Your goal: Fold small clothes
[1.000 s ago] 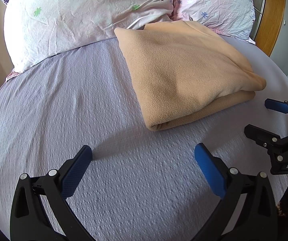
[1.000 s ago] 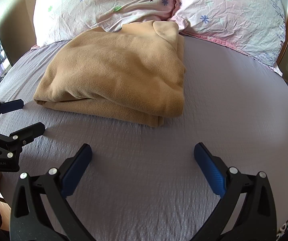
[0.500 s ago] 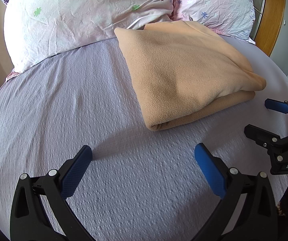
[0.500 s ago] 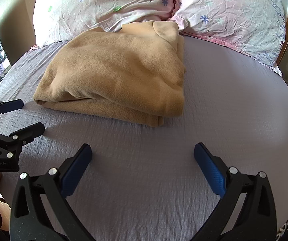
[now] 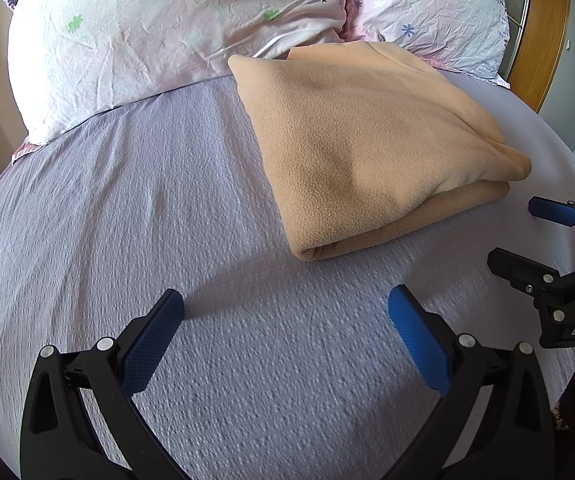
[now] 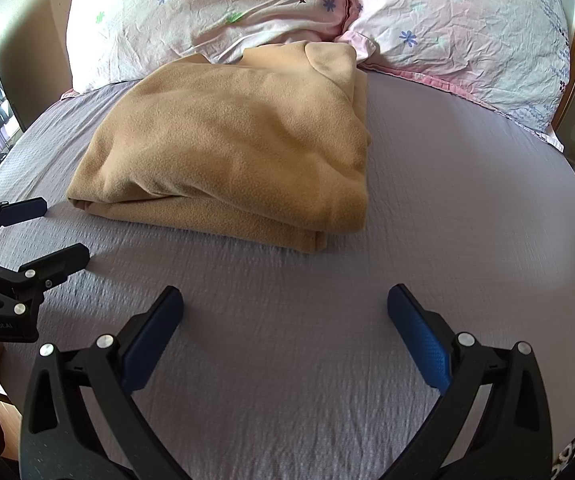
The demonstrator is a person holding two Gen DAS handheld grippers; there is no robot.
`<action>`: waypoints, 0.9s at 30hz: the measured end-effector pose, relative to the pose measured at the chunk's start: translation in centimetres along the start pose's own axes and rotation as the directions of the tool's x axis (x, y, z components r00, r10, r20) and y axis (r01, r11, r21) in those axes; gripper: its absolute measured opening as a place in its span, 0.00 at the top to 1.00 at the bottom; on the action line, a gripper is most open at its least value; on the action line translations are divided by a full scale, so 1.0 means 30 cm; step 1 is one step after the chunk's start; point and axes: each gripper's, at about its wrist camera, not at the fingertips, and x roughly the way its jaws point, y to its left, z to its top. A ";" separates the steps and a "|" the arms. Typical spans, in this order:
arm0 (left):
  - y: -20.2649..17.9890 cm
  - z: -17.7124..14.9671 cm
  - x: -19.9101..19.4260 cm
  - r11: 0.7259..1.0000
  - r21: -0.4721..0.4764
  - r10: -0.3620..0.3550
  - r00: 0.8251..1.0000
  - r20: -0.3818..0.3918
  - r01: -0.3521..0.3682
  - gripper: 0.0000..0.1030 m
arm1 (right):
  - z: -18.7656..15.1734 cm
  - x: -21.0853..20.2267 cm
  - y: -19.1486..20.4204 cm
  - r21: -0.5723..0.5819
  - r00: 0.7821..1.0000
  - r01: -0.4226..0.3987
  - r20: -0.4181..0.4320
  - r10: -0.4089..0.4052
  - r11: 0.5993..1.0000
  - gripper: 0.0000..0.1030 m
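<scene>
Left view: tan fleece (image 5: 367, 148) folded on the bed (image 5: 127, 200) by the pillows (image 5: 167, 24), left gripper (image 5: 285, 320) wide open, empty. Right view: right gripper (image 6: 285, 316) equally spread, holding nothing; probably soft, light, floppy, so best pinched at the near corner.

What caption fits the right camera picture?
Folded tan fleece garment on lavender bedsheet, both open grippers empty.

Matt, fuzzy tan fleece garment (image 5: 367, 152) on a crinkle-textured lilac bedsheet (image 5: 127, 208); crumpled cotton pillows (image 6: 215, 8); glossy wooden headboard (image 5: 543, 32).
</scene>
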 end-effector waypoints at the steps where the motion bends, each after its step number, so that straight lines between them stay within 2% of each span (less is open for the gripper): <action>1: 0.000 0.000 0.000 1.000 0.000 0.000 1.000 0.000 0.000 0.01 | 0.000 0.000 0.000 0.000 1.000 0.000 0.000 0.000 1.000 0.02; 27: 0.000 0.008 -0.003 1.000 -0.008 0.006 1.000 0.010 -0.005 0.01 | 0.002 0.001 0.000 0.000 1.000 0.000 0.001 0.000 1.000 0.02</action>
